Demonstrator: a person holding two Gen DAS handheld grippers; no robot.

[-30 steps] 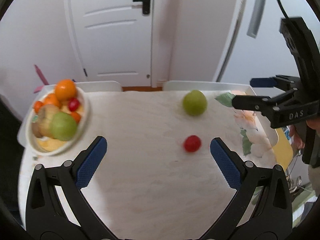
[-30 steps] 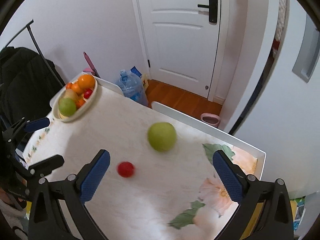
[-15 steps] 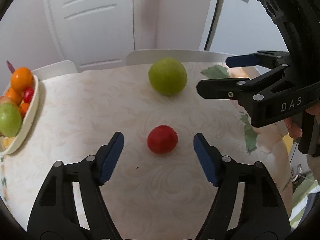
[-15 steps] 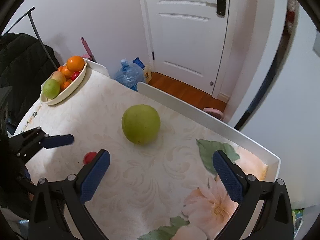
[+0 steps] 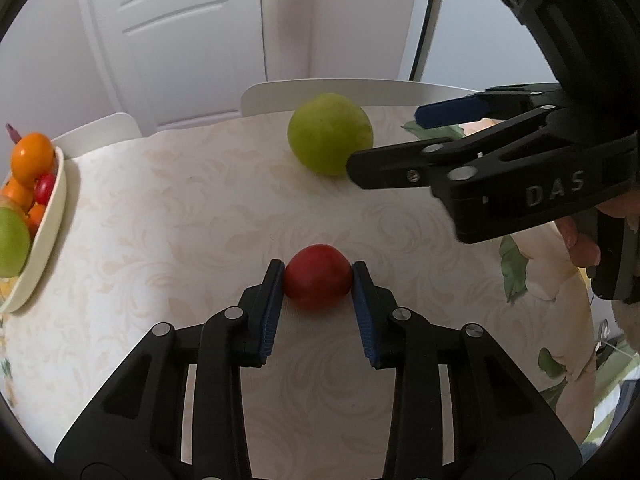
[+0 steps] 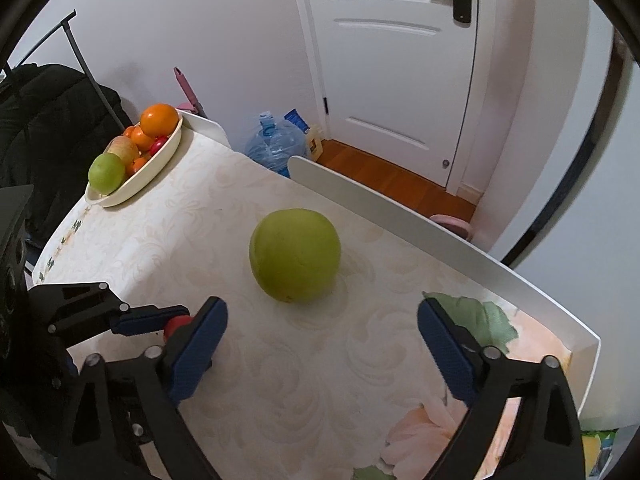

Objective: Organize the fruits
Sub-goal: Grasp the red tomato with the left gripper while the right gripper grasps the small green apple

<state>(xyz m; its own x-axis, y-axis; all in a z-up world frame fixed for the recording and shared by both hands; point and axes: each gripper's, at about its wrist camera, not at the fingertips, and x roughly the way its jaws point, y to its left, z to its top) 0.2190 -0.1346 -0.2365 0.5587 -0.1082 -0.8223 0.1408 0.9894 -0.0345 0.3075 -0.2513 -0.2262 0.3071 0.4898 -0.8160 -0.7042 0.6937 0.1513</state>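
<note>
My left gripper [image 5: 318, 276] is shut on a small red fruit [image 5: 318, 276] that rests on the cream tablecloth; a sliver of the fruit [image 6: 176, 325] shows in the right wrist view. A big green fruit [image 5: 329, 134] lies farther back, and is large and central in the right wrist view [image 6: 295, 255]. My right gripper [image 6: 320, 320] is open and empty, just short of the green fruit; it shows at the right of the left wrist view [image 5: 384, 140]. A cream bowl [image 5: 50, 224] of oranges, a green apple and small red fruits sits at the table's far left [image 6: 140, 176].
The table has a raised white rim [image 6: 400, 208] along its far edge. Beyond it are a water bottle [image 6: 276, 148], a wooden floor and a white door [image 6: 400, 60]. A black coat [image 6: 36, 120] hangs left of the bowl.
My left gripper has moved forward and shut on the red fruit. My right gripper has come closer to the green fruit and stays open.
</note>
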